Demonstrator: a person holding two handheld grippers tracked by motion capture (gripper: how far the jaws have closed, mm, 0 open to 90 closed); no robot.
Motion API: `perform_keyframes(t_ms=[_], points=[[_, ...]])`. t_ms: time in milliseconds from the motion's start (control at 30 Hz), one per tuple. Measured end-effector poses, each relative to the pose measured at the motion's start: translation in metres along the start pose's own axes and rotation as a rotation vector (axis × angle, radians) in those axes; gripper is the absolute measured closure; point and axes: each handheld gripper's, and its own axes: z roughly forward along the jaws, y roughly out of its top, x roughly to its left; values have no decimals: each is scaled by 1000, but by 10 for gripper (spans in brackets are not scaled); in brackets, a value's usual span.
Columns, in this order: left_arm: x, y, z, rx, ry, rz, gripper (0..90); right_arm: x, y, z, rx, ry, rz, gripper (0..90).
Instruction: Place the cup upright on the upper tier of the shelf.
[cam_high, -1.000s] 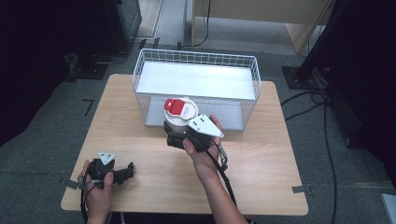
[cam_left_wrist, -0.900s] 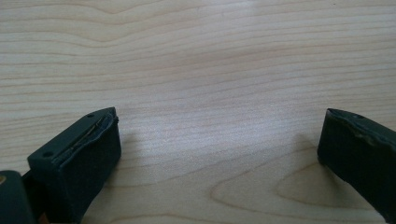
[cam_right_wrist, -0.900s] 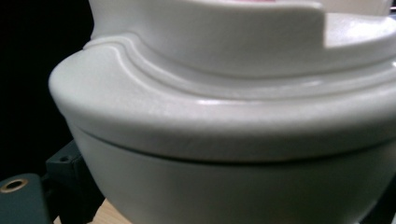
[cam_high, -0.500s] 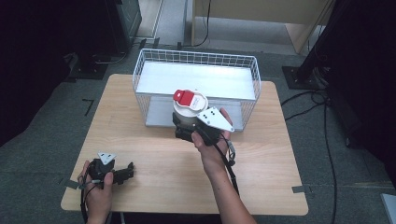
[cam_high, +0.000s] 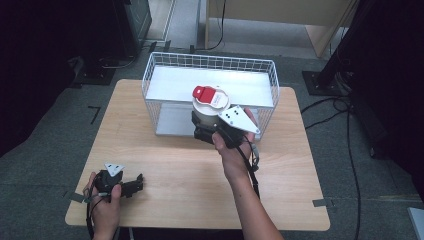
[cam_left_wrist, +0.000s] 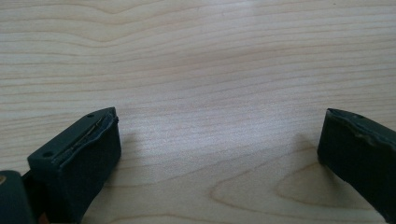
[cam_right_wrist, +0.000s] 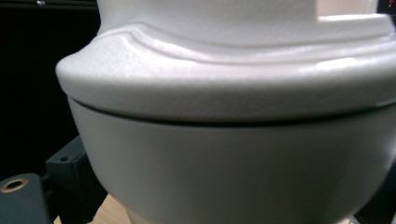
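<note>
Over the front wall of the white wire basket (cam_high: 150, 75), at twelve o'clock on the light wooden tabletop (cam_high: 190, 185): one white round container with a red flip lid (cam_high: 210, 100), pinched by right gripper (cam_high: 212, 131) jaws. Could snag the rim if lifted too low, or slip. At seven o'clock, left gripper (cam_high: 135, 184) resting, jaws spread, empty. Count: one container, one basket, two grippers.
</note>
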Motion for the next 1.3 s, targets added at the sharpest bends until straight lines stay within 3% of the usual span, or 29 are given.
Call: perform_keyframes(t_ms=[700,1300], points=[[0,0,0,1,0,1,0,-16,37,11,-43,-40,-36,66],[0,0,0,1,0,0,0,-33,49,34,-36,-72,-35,66]])
